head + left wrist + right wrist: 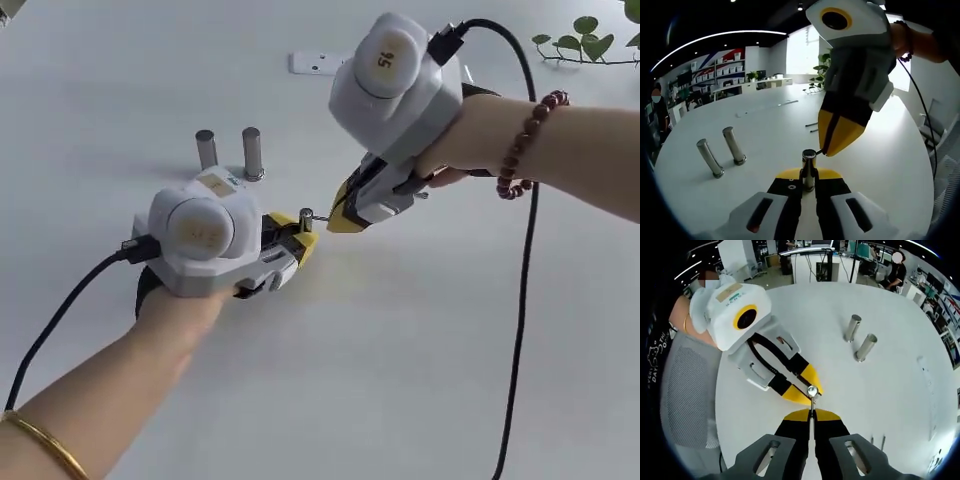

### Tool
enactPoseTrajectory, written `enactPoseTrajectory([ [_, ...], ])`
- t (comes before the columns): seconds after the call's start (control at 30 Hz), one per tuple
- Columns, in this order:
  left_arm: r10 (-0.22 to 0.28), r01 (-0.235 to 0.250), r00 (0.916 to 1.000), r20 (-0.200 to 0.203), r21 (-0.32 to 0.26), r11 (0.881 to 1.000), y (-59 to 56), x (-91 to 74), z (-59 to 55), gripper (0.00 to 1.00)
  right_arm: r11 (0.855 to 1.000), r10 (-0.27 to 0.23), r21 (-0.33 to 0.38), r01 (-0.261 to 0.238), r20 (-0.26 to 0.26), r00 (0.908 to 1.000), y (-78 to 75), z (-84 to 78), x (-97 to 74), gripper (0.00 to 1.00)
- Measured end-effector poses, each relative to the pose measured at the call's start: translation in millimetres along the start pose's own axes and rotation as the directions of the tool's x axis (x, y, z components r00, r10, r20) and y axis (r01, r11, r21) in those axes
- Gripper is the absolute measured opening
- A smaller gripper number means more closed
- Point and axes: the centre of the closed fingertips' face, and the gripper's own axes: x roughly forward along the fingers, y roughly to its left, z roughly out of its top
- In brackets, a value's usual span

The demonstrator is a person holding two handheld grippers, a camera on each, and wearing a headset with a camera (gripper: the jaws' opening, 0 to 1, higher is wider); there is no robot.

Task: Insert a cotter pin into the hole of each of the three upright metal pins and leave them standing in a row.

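Left tongs (298, 240) clamped narrow on a short steel cylinder pin (809, 167), held upright; can't tell if its foot touches the white surface (400, 380). Right tongs (340, 218) pinched tight on a thin wire cotter pin (811, 402), tip touching the held pin near its top. Behind: second steel pin (251, 153) and third steel pin (206, 150) standing upright side by side, not touching. Farther back, spare cotter pins (811, 124) lie flat.

a leafy plant (586, 25) sits far back on the white table (400, 400).
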Motion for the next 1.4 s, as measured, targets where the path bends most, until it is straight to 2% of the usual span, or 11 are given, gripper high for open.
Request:
enactPoseTrajectory([
  [0.43,0.027,-0.026,0.9994,0.021,-0.021,0.999,0.6,0.8,0.0,0.07,0.997,-0.016,-0.073,0.016,0.005,0.9999,-1.5,6.5,2.6,0.0],
  [0.73,0.042,-0.041,0.9988,0.025,-0.027,0.999,1.8,1.4,-0.4,0.07,0.998,-0.018,-0.059,0.02,0.021,0.9996,-3.1,7.9,2.6,0.0],
  [0.87,0.046,-0.045,0.9986,0.025,-0.027,0.999,1.6,1.4,-0.3,0.07,0.998,-0.026,-0.062,0.027,0.018,0.9995,-2.6,4.8,-1.1,0.06],
  [1.1,0.051,-0.05,0.9983,0.027,-0.033,0.998,2.0,1.7,-0.6,0.07,0.998,-0.029,-0.052,0.03,0.024,0.9993,-1.5,3.1,-3.7,0.0],
  [1.4,0.055,-0.054,0.998,0.031,-0.044,0.998,2.4,2.1,-0.6,0.07,0.998,-0.036,-0.056,0.038,0.036,0.9987,-2.8,7.1,-1.2,0.0],
])
